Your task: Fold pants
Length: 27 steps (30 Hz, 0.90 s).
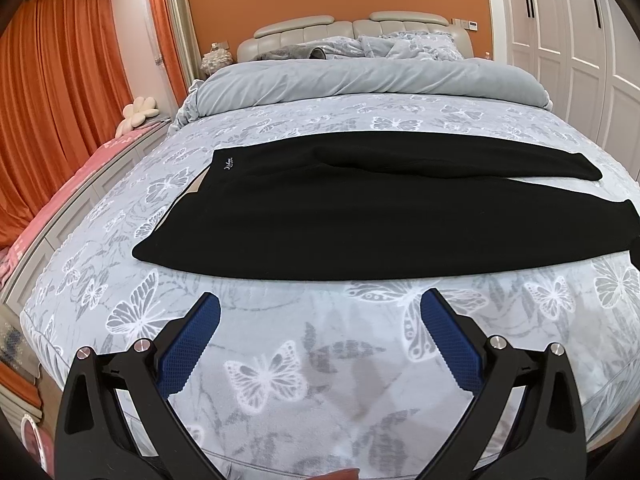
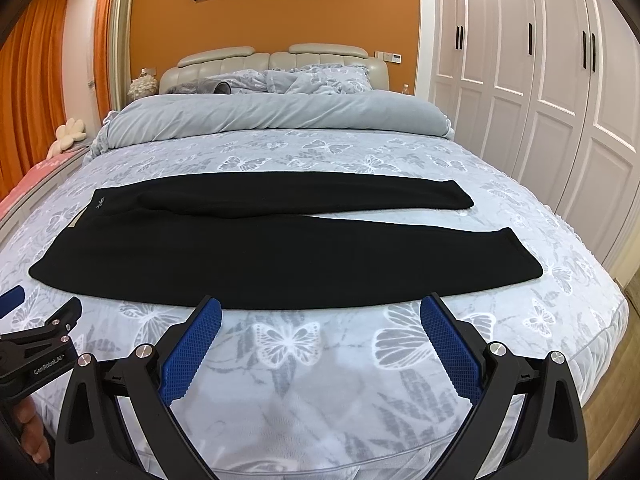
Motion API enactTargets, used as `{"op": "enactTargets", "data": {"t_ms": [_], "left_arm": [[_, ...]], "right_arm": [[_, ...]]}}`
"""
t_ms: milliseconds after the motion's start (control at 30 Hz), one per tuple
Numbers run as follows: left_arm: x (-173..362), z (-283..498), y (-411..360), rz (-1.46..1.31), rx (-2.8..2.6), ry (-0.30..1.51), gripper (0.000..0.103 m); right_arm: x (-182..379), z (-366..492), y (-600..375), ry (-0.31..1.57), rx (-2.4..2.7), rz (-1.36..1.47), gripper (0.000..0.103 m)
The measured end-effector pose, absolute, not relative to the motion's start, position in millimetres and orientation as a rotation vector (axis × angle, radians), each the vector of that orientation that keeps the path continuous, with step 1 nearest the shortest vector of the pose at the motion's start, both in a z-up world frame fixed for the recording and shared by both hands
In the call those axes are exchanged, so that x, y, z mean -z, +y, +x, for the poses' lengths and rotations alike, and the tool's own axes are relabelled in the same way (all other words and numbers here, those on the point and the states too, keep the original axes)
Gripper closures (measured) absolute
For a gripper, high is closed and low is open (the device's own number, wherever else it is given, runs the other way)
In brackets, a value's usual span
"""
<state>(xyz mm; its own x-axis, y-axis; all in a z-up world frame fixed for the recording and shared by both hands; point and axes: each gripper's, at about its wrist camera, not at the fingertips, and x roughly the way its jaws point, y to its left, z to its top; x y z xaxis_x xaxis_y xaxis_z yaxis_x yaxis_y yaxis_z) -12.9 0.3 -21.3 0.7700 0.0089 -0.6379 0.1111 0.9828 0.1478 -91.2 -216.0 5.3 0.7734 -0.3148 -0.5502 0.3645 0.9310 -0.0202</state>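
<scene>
Black pants (image 1: 320, 216) (image 2: 260, 252) lie flat across the bed, waistband at the left with a small white logo (image 1: 229, 164), both legs stretching right and slightly spread. My left gripper (image 1: 320, 304) hovers open just short of the near edge of the pants, nothing between its blue pads (image 1: 192, 344). My right gripper (image 2: 320, 308) is also open, its tips right at the near hem of the front leg, holding nothing. The left gripper also shows at the left edge of the right wrist view (image 2: 36, 312), held by a hand (image 2: 32, 436).
The bed (image 1: 304, 380) has a grey butterfly-print cover, with a rolled grey duvet (image 2: 272, 120) and pillows by the headboard. White wardrobe doors (image 2: 540, 92) line the right side. Orange curtains (image 1: 60, 88) and a pink-covered bench (image 1: 48, 216) stand on the left.
</scene>
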Motion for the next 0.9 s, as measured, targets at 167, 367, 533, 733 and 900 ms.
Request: {"op": "enactTargets", "data": {"t_ms": [167, 367, 533, 733, 900], "left_arm": [[22, -12, -1, 0.183, 0.055, 0.692, 0.005], [23, -12, 2, 0.182, 0.055, 0.694, 0.005], [20, -4, 6, 0.166, 0.083, 0.706, 0.005], [-9, 82, 46, 0.052, 0.141, 0.793, 0.005], [-7, 211, 86, 0.072, 0.023, 0.845, 0.005]], "right_arm": [[-5, -90, -214, 0.581, 0.366, 0.089, 0.005], [-5, -90, -215, 0.582, 0.366, 0.090, 0.005], [-4, -79, -223, 0.599, 0.338, 0.098, 0.005], [-17, -20, -321, 0.676, 0.255, 0.214, 0.005], [2, 67, -429, 0.813, 0.374, 0.201, 0.006]]}}
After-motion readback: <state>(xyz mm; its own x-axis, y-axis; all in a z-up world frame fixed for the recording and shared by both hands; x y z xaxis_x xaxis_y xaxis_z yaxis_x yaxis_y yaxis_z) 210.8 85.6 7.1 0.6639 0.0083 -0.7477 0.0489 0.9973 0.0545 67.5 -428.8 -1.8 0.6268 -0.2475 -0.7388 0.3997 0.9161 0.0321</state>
